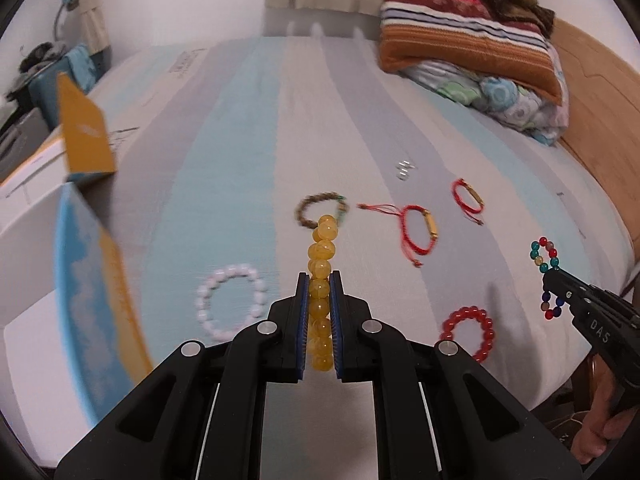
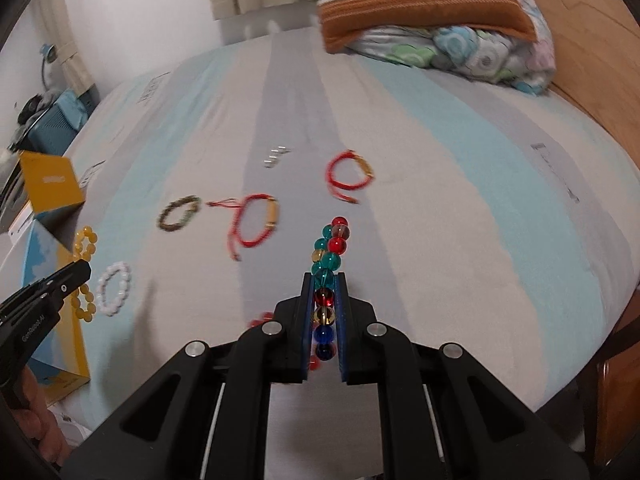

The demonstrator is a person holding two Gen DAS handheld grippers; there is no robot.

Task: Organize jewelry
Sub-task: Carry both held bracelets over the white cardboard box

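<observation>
Striped bedding [image 1: 248, 128] lies under our work. Our left gripper [image 1: 319, 280] is clamped on the yellow bead bracelet [image 1: 321, 264], lifted above the sheet beside the open box [image 1: 92, 280] at left. Our right gripper [image 2: 325, 280] pinches the multicolored bead bracelet [image 2: 330, 252]. Near us lie the white bracelet [image 1: 230, 300] and red bead bracelet [image 1: 468, 330]; farther off, two red cord bracelets [image 1: 418, 230].
</observation>
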